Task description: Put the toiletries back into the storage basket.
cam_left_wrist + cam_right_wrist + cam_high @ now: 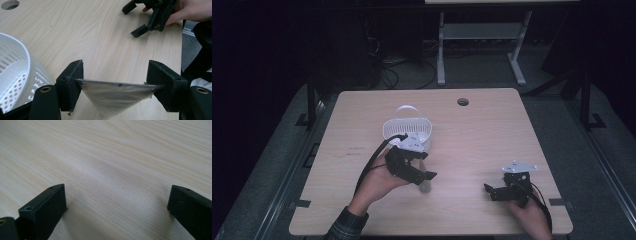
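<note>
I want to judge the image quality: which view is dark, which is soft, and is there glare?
High view: room dark, the table lit, the basket bright. Left gripper view: the grey pouch between the jaws is soft at its lower tip, without glare. Right gripper view: wood grain blurs nearby, with a faint sheen.

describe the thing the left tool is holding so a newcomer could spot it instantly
Start at the white basket near the middle of the wooden table. Just in front of it, the left tool grips a flat silvery pouch by its top edge, with the pouch tapering downward. It is the only shiny, thin item there; the right tool is open and holds nothing.
</note>
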The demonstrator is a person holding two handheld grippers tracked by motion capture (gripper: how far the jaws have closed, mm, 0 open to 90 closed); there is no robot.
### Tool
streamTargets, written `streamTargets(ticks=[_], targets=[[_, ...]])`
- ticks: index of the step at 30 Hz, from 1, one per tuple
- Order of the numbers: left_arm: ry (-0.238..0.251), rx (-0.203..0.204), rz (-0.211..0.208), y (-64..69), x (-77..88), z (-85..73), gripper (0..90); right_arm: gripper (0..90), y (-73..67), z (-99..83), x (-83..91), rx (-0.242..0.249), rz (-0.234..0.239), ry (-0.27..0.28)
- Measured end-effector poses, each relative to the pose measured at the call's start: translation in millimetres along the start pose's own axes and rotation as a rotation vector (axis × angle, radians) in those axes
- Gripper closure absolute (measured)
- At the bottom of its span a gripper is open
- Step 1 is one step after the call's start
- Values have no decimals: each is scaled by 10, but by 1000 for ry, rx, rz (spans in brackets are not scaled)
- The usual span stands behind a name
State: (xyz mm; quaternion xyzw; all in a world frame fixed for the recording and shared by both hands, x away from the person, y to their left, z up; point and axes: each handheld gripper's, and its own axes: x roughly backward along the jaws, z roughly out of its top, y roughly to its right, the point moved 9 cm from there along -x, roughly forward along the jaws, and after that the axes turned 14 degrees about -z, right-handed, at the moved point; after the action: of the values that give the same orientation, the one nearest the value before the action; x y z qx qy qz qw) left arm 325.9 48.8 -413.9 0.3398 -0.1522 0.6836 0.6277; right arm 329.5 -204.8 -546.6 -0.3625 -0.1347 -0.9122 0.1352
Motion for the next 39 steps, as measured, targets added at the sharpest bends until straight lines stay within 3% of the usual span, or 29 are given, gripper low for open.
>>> streamTargets(ticks=[39], targets=[[73,103,115,-209,695,-325,296,15,-2,1,0,-1,1,0]])
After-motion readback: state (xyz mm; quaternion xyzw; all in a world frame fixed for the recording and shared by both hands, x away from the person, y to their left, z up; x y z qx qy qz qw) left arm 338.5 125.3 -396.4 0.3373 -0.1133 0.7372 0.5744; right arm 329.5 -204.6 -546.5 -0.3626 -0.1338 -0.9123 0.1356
